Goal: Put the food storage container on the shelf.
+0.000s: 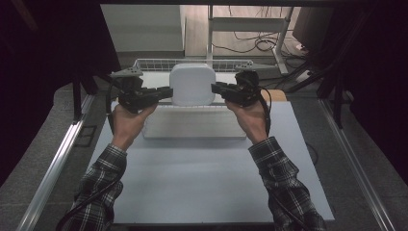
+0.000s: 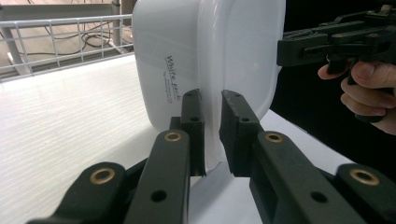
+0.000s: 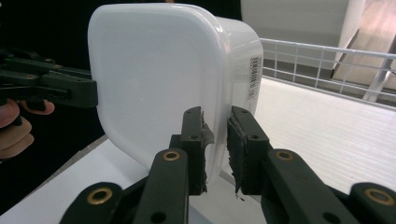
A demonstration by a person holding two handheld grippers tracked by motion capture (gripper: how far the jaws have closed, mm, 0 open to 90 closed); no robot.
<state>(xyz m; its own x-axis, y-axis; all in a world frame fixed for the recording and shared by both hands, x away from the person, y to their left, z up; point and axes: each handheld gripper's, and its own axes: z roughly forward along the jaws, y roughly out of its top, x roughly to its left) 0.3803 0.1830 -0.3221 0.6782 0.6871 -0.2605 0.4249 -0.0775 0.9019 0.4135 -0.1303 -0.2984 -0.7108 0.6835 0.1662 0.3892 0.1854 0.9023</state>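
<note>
While it is held clear of the table (image 1: pixel 211 163), the white container (image 1: pixel 192 84) is seen as a squarish plastic tub with rounded corners, a lid and a protruding rim. Small dark script is printed on one side wall in the left gripper view, and a barcode label is seen on another wall in the right gripper view. One container is counted, with two grippers, one wire basket (image 1: pixel 159 63) and one pale ribbed board (image 1: pixel 192 124). The container is held above the far edge of the board, just in front of the basket. The left gripper (image 1: pixel 167 92) is clamped on the container's left rim; its jaws are narrowed to a slim gap with the rim pinched between the pads. The right gripper (image 1: pixel 215 88) is clamped likewise on the opposite rim, jaws narrow, pads pressed on the plastic. Each gripper is held by one hand in a plaid sleeve.
</note>
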